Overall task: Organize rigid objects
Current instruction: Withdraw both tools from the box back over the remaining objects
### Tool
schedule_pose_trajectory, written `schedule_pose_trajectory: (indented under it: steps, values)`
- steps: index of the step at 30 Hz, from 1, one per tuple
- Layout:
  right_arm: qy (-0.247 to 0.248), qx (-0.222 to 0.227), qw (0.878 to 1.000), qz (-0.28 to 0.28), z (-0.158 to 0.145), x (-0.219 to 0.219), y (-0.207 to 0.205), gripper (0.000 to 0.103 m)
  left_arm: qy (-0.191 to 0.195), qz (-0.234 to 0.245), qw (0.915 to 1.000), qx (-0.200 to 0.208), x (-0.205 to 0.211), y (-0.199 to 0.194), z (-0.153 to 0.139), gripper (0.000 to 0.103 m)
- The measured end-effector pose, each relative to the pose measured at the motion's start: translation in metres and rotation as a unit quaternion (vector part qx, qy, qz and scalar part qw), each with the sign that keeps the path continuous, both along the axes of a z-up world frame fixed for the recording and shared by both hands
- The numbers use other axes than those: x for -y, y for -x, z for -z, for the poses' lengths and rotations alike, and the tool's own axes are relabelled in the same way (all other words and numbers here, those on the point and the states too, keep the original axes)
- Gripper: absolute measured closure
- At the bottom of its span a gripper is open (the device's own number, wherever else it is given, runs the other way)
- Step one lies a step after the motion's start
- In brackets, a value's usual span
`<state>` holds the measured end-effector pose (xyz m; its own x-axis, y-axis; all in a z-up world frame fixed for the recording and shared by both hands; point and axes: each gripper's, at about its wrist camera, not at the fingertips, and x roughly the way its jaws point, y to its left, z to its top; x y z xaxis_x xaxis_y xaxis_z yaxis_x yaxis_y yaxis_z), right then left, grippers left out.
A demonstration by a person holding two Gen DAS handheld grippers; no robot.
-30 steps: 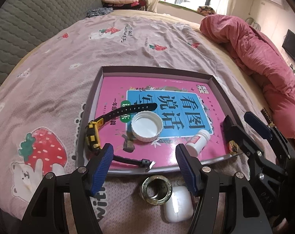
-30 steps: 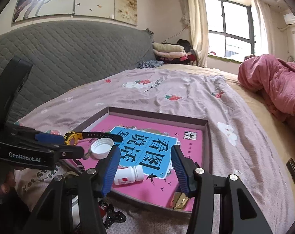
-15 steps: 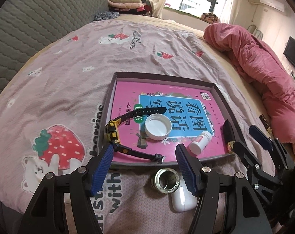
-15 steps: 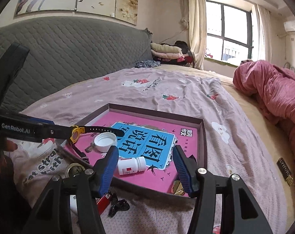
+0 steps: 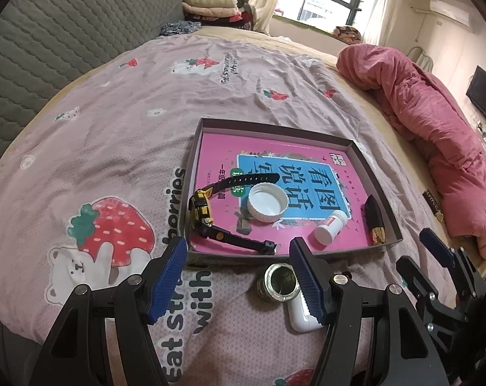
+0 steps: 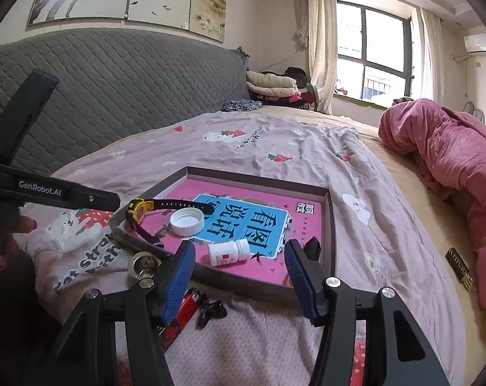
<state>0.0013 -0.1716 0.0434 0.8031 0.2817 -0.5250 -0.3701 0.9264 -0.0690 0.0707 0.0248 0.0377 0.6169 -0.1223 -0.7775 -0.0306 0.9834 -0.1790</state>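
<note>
Both claws hang over a bed (image 5: 121,122) spread with a strawberry-print sheet, each spread wide with nothing between the pads.

From the left wrist view, the left gripper (image 5: 239,276) sits at the low centre of the picture. A shallow brown tray (image 5: 376,193) with a pink book cover as its floor lies at 12 o'clock from it, well beyond the fingertips. Inside the tray, a yellow and black watch (image 5: 201,207) rests along the left wall, at 11 o'clock from the gripper; a white cap (image 5: 267,201), open side up, lies at 12 o'clock; a small white pill bottle (image 5: 328,226) lies on its side at 1 o'clock; a dark folded knife (image 5: 373,220) lies against the right wall, further toward 2 o'clock. Outside the tray, on the sheet, a metal ring fitting (image 5: 278,280) sits just beside the right pad, and a white earbud case (image 5: 301,317) lies touching it, partly hidden behind that finger.

From the right wrist view, the right gripper (image 6: 239,271) frames the pill bottle at 12 o'clock, just past its tips, apart from both pads. A red lighter (image 6: 183,310) and a small black clip (image 6: 212,312) lie on the sheet outside the tray's near wall, at 7 o'clock from the gripper.
</note>
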Motion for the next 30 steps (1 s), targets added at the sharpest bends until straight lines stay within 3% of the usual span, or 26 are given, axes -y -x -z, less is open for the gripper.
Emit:
schedule_pose_trajectory:
  steps: [30]
  values:
    - [0.042, -0.018, 0.999, -0.019, -0.005, -0.025, 0.058, 0.046, 0.001, 0.043, 0.9991, 0.0, 0.0, 0.035, 0.004, 0.034]
